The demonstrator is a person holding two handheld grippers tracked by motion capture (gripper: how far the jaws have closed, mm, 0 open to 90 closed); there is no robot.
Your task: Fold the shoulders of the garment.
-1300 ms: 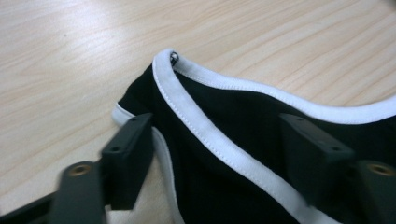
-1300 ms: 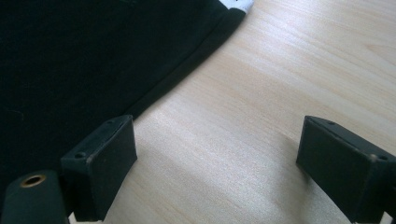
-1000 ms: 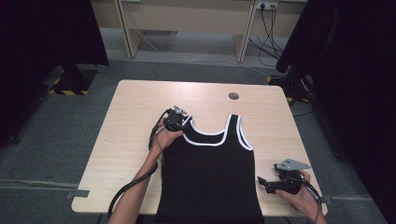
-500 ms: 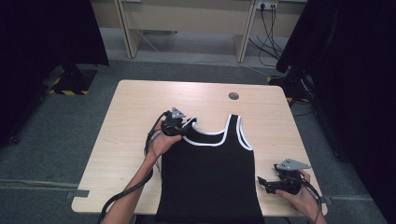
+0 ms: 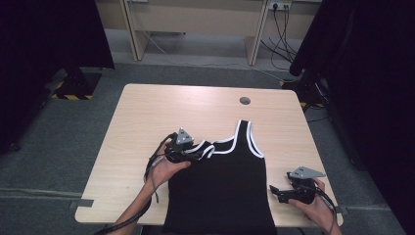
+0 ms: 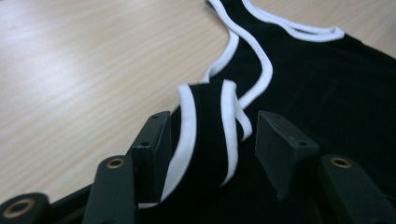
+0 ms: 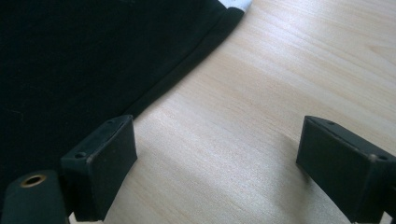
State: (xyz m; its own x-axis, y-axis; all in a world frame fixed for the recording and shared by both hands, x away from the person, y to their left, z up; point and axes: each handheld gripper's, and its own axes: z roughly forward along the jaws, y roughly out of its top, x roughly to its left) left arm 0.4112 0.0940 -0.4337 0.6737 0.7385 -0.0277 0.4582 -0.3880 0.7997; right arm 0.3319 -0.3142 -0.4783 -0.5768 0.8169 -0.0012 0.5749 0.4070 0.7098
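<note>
A black tank top (image 5: pixel 220 186) with white trim lies flat on the wooden table (image 5: pixel 195 107), its hem at the near edge. Its left shoulder strap (image 5: pixel 208 148) is folded back toward the chest. My left gripper (image 5: pixel 199 154) sits at that strap. In the left gripper view the jaws (image 6: pixel 212 123) have just been opening, and the looped strap (image 6: pixel 205 116) stands loose between them, leaning on the left pad. My right gripper (image 5: pixel 275 190) rests open by the shirt's right side seam. Bare wood lies between its pads (image 7: pixel 219 135), with the black cloth (image 7: pixel 70 56) just left of them.
A round cable hole (image 5: pixel 244 101) sits in the tabletop beyond the right strap (image 5: pixel 247 137). Bare wood stretches behind and left of the shirt. Grey carpet, desk legs and cables lie beyond the far edge.
The left hand has drawn back toward the person with the left strap, folding it down onto the shirt, and its jaws have come apart. The right gripper has stayed put.
</note>
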